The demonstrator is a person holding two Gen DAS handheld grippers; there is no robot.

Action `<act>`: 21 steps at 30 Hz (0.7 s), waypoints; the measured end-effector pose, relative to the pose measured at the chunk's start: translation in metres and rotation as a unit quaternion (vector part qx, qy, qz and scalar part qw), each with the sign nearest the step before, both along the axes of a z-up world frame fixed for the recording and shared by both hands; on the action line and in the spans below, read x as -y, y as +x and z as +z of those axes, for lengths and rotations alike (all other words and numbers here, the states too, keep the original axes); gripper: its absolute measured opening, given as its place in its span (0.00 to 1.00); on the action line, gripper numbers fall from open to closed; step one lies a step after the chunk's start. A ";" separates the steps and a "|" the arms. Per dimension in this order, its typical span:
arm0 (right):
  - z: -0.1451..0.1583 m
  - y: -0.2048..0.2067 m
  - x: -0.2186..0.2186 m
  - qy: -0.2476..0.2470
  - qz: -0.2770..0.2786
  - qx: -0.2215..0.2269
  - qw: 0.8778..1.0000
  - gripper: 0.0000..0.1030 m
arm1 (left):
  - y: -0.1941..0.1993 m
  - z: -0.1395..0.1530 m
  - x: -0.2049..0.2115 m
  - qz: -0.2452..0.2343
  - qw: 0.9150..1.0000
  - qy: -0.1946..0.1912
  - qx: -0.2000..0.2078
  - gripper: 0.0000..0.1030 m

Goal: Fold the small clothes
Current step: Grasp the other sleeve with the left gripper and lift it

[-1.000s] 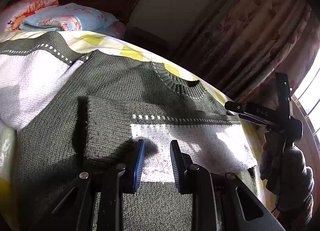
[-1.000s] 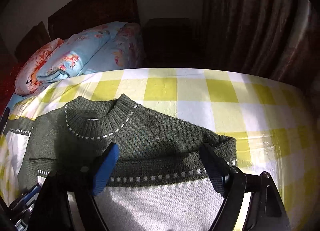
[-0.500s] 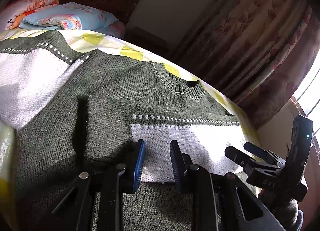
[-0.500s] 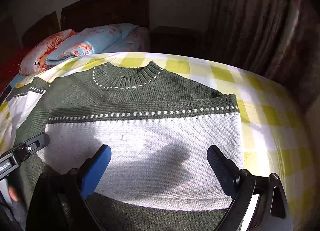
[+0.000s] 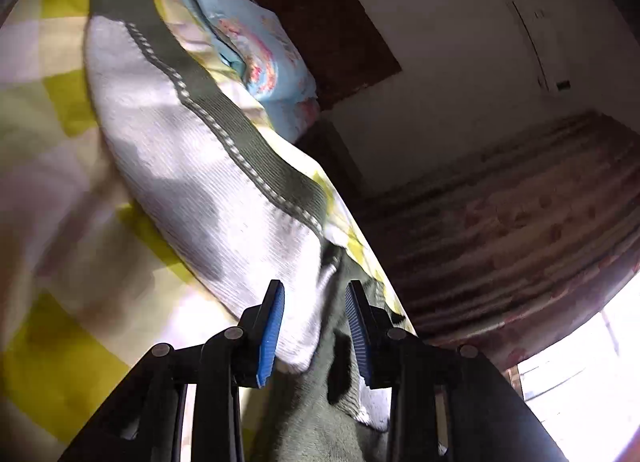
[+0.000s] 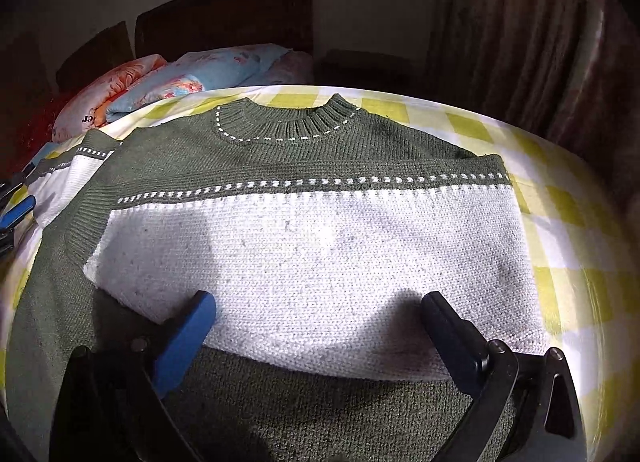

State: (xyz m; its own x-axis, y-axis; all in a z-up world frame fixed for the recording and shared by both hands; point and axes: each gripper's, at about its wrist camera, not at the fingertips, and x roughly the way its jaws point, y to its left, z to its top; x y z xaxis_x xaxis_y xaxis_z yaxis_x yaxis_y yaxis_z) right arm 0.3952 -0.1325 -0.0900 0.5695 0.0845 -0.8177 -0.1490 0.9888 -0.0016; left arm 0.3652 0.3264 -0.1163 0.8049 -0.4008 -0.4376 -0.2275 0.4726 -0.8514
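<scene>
A green and white knit sweater (image 6: 312,254) lies flat on the yellow checked bedcover (image 6: 568,221), one sleeve folded across its chest. My right gripper (image 6: 316,322) hovers open and empty over the sweater's lower front. My left gripper (image 5: 314,316) is open, tilted, at the base of the other sleeve (image 5: 192,149), which stretches away over the bedcover (image 5: 60,221). The sleeve cloth lies between and below its fingers; no grasp shows. The left gripper's blue fingertips (image 6: 18,209) show at the left edge of the right wrist view.
Folded floral quilts and pillows (image 6: 180,81) lie at the head of the bed by a dark headboard (image 6: 224,17). Curtains (image 6: 540,41) hang to the right, with a bright window (image 5: 592,362) beyond. The bed edge curves off at the right.
My left gripper has swung left from the sweater's chest to the outstretched sleeve and tilted. My right gripper has drawn back a little toward the hem, still open.
</scene>
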 end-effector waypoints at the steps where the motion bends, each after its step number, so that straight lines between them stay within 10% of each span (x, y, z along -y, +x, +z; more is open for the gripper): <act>1: -0.001 0.001 -0.001 -0.001 0.000 0.000 1.000 1.00 | -0.001 -0.007 -0.027 0.034 0.999 -0.019 -0.014 0.31; 5: -0.001 0.001 -0.002 0.001 -0.001 0.001 1.000 1.00 | 0.003 -0.023 -0.106 0.130 0.988 0.003 -0.080 0.31; 11: -0.001 0.000 -0.001 0.003 -0.001 0.001 1.000 1.00 | 0.045 -0.044 -0.148 0.107 0.990 -0.024 -0.087 0.31; 16: -0.001 0.000 -0.001 0.004 -0.001 0.002 1.000 1.00 | 0.055 -0.040 -0.139 0.115 0.990 0.015 -0.081 0.06; 21: 0.001 -0.001 0.002 0.016 -0.001 0.006 1.000 1.00 | 0.043 0.018 -0.091 0.099 0.991 0.087 0.007 0.07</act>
State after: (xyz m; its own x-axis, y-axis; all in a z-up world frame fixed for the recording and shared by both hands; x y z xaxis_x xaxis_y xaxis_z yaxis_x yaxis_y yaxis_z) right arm 0.3943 -0.1342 -0.0894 0.5794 0.1090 -0.8077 -0.1470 0.9887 0.0280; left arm 0.4083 0.4169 -0.0985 0.8668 -0.1526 -0.4747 -0.3198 0.5603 -0.7641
